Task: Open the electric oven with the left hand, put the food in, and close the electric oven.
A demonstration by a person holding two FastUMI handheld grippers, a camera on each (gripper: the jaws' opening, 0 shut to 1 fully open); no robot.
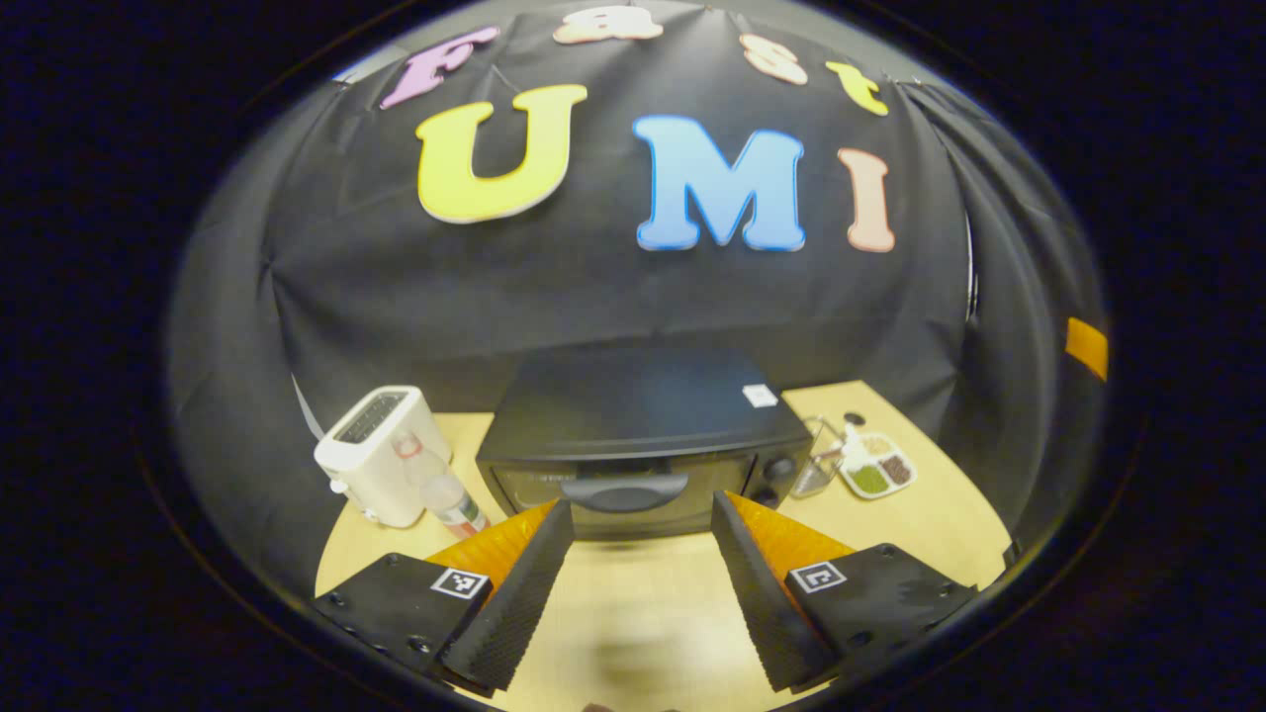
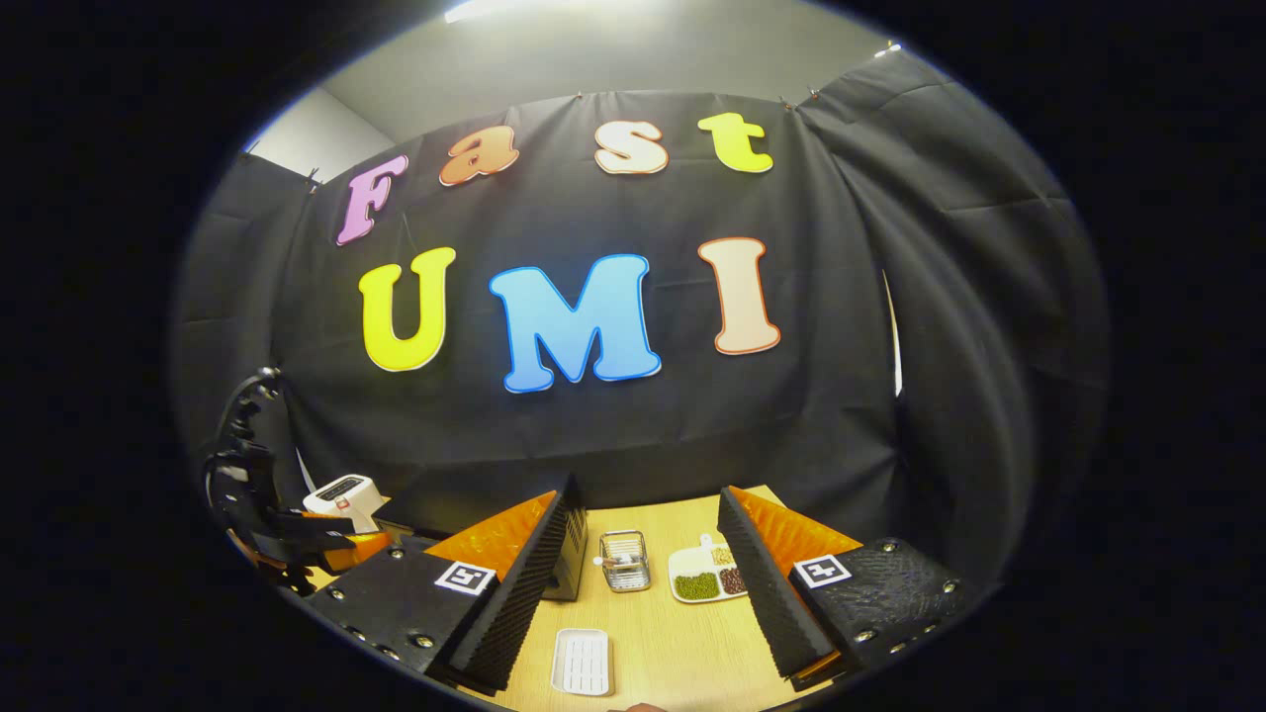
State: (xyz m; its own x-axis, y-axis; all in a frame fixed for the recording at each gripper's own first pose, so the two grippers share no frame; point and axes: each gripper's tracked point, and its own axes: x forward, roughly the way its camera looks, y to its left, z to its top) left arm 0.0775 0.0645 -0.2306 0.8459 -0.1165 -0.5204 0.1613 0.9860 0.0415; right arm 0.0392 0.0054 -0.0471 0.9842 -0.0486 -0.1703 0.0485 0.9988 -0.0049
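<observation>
Left gripper [image 1: 641,554] spread, empty, oven handle [image 1: 625,490] at 12 o'clock. We risk slipping off it if we close short.

This is a staged recording booth, not a real kitchen: black cloth [image 2: 613,425] hangs as walls around a single wooden table [image 1: 920,514] set with kitchen props, an electric oven [image 1: 643,435], a white toaster [image 1: 381,450] and a divided dish [image 2: 707,576] of dry foods.
</observation>
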